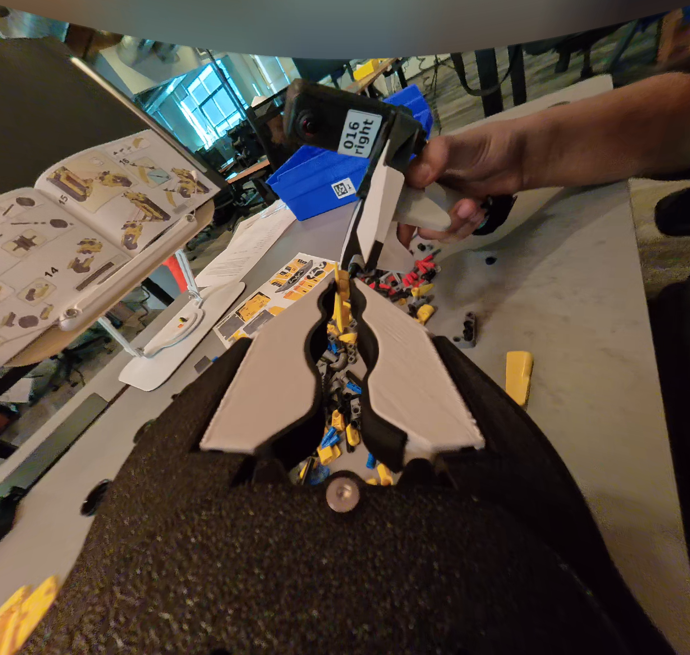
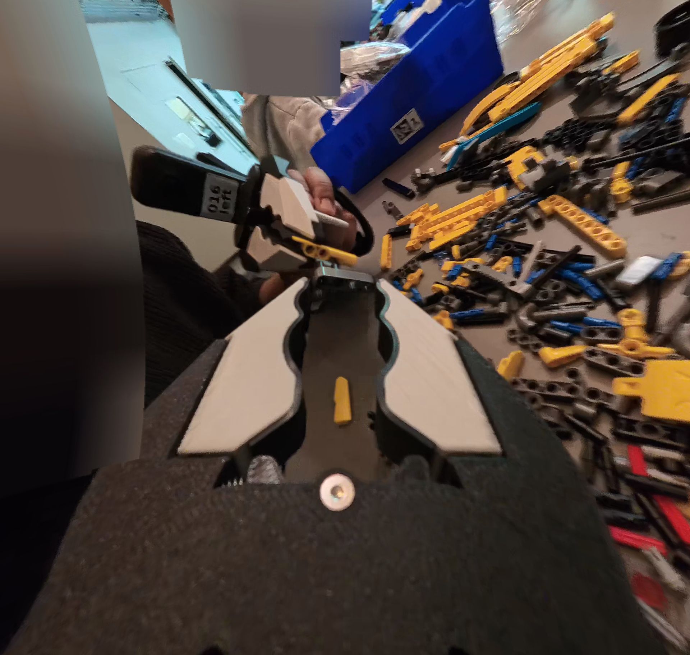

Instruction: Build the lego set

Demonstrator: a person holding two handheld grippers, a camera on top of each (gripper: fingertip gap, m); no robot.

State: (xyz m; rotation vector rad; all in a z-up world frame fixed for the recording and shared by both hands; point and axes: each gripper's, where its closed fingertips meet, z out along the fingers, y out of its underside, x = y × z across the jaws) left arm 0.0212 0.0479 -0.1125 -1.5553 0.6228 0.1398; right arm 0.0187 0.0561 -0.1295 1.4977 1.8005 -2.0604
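Observation:
My left gripper (image 1: pixel 343 288) is shut on a thin yellow beam (image 1: pixel 340 302), which stands upright between its fingertips above a pile of small bricks. In the right wrist view the same gripper (image 2: pixel 298 248) holds the yellow beam (image 2: pixel 328 252) level. My right gripper (image 2: pixel 342 282) is shut on a small grey and black block (image 2: pixel 341 280). The block sits just under the yellow beam, touching or almost touching it. In the left wrist view the right gripper (image 1: pixel 360 263) comes down from the upper right with the grey block (image 1: pixel 356 260) at the beam's top end.
Loose yellow, blue, black and red bricks (image 2: pixel 541 263) cover the grey table (image 1: pixel 560 319). A blue bin (image 1: pixel 317 181) stands behind them. An open instruction booklet on a stand (image 1: pixel 93 218), a sticker sheet (image 1: pixel 269 301) and a paper sheet (image 1: pixel 254 241) lie left. A yellow panel (image 1: pixel 519 375) lies right. Less than 4 cm separates the two grippers' tips.

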